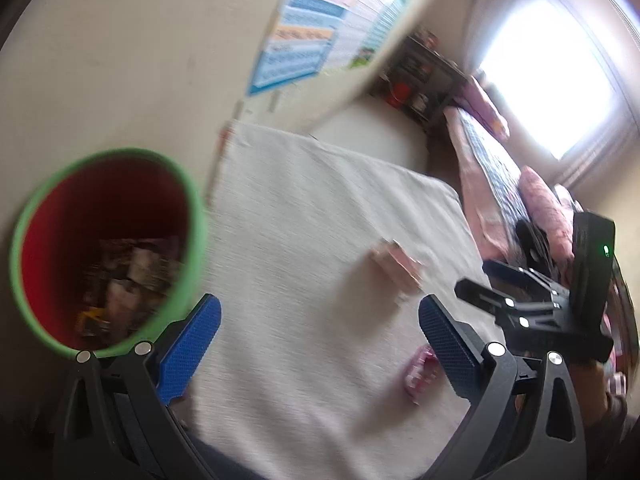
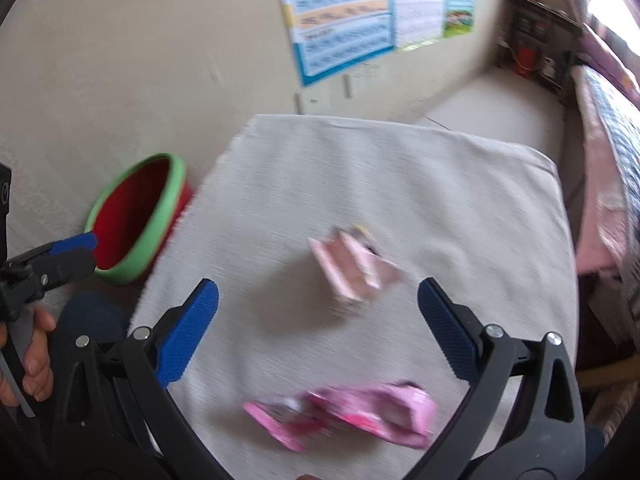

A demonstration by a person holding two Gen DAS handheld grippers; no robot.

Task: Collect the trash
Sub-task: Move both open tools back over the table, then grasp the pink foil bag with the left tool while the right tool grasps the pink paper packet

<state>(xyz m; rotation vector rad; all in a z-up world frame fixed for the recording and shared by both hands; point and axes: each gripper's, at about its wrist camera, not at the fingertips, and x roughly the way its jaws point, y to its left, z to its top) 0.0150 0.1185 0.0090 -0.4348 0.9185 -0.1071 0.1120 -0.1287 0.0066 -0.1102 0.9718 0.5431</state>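
Both grippers stood wide open, nothing between the pads. Left gripper hung over the cloth with the bin just off its left finger; right gripper hung over the middle of the cloth.

Bin: red inside, green rim, standing on the floor against the cloth's left edge. Crumpled wrappers already lay in the bottom.

Two pieces of trash were left on the cloth. A pale pink carton, flattened and creased, lay mid-cloth just beyond the right gripper's fingertips. A bright pink wrapper lay nearer, low between the right gripper's arms. They lay apart, not touching.

Judgement: the step in hand was a pick, and the carton sat best placed for the right gripper. The job would go well with the gripper lowered until the pads straddled the carton across its narrow side, closing on a raised fold rather than the flat face, since thin card slips and the cloth may bunch under the tips. The wrapper is limp, so a pinch on a crumpled ridge seems safest. The left gripper was nearest the bin, and should keep clear of its rim.

Writing: a poster on the wall carried blue and orange bands of print, too blurred to read. No brand was legible on carton or wrapper.
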